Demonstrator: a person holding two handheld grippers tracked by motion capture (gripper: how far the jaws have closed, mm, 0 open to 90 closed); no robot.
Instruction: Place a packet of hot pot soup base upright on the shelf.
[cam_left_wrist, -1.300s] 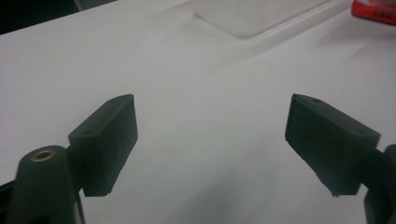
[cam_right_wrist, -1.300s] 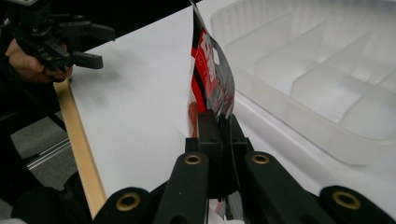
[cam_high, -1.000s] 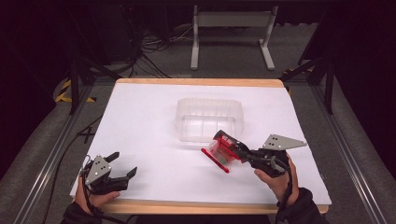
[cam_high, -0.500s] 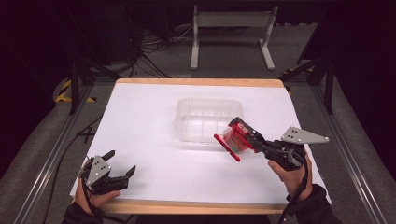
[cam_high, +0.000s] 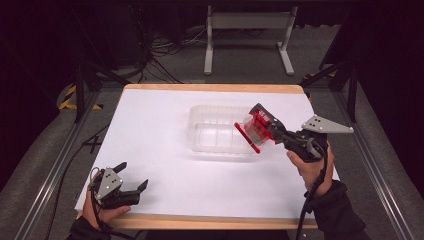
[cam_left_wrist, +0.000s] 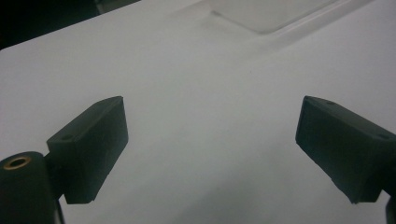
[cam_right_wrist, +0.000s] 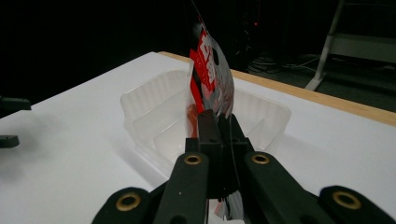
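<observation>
**Red packet held above the clear tray**

The right gripper (cam_high: 265, 131) has its fingers clamped together on a thin red packet (cam_high: 256, 131), pinching it by one edge. In the high view the packet hangs in the air over the right end of the clear plastic tray (cam_high: 215, 131), lifted off the worktop (cam_high: 165, 165). Its long axis runs on a slant, from up near the tray's far right corner down toward the tray's near rim, and its flat face is turned toward the tray's middle. In the right gripper view the packet (cam_right_wrist: 212, 70) stands edge-on above the fingers (cam_right_wrist: 208, 128), rising nearly upright with a slight curve, its top leaning a little to the right. It is glossy film, red with white and black print and a see-through patch.

The tray is a shallow, rectangular tub of thin transparent plastic with ribbed walls and rounded corners; its long side lies across the worktop, and in the right gripper view its rim (cam_right_wrist: 140, 95) sits just behind and below the packet. The worktop is a smooth, matt white sheet edged in pale wood.

The left gripper (cam_high: 131, 177) is well away from the tray, by the worktop's near left corner, low over the white surface. Its fingers (cam_left_wrist: 93, 140) are blunt black blocks and stand wide apart, having just been opening, with nothing between them.
</observation>
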